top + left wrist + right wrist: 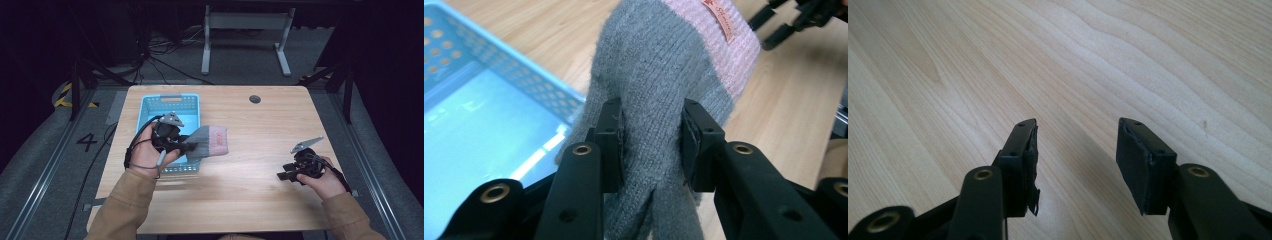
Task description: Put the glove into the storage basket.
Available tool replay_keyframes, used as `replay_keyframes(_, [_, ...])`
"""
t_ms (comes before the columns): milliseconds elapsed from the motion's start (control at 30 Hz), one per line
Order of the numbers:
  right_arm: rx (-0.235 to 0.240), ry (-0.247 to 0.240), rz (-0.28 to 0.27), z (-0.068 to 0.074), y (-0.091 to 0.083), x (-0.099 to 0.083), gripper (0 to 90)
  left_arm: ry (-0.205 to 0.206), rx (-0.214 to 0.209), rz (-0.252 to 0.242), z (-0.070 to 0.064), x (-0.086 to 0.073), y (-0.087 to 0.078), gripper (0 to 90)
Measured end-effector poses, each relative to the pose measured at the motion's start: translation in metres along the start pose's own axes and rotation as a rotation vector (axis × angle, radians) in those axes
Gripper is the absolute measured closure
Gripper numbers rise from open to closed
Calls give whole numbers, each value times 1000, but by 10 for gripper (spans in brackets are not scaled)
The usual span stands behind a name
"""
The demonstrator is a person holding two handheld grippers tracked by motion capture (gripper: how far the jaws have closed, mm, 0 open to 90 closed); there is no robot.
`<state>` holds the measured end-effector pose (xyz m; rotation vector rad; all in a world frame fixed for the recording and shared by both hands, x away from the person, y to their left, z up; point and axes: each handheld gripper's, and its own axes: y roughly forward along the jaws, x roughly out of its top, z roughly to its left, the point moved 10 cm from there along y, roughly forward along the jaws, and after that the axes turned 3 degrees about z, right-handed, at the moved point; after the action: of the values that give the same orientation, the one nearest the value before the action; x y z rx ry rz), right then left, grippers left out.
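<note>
The left hand (147, 152) came in from the lower left, wrist raised over the near right corner of the blue basket (150, 107), knuckles outward. It carried the left gripper (192, 146), which pointed right across the basket's rim. Its jaws were clamped on a grey glove (210, 140) with a pink cuff, and the glove hung out past the rim, over the table (250, 195), cuff end farthest from the hand.

The left gripper view gave what the high view could not: both pads (616, 142) pressed into the grey knit at the glove's (659, 75) narrow middle, a small red label sewn on the pink cuff, and the basket's (489, 125) bare blue floor below and to the left. Far off at the top right of that view stood dark parts of the other gripper.

The right hand (325, 180) rested low near the table's right edge, well apart from the glove, and held the right gripper (283, 175) pointing left. In the right gripper view its jaws (1075, 150) stood wide apart with nothing between them, above bare wood grain (1098, 60).
</note>
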<state>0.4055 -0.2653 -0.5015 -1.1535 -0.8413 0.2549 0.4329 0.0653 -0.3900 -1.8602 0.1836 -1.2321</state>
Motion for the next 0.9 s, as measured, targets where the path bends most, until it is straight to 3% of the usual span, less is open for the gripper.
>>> replay_keyframes(367, [-11,20,3,-1,-1,-9,517,-22,31,8,32,-4,-10,663])
replay_keyframes(900, [-22,36,1,-3,-5,-17,515,-75,70,50,72,-15,-11,662])
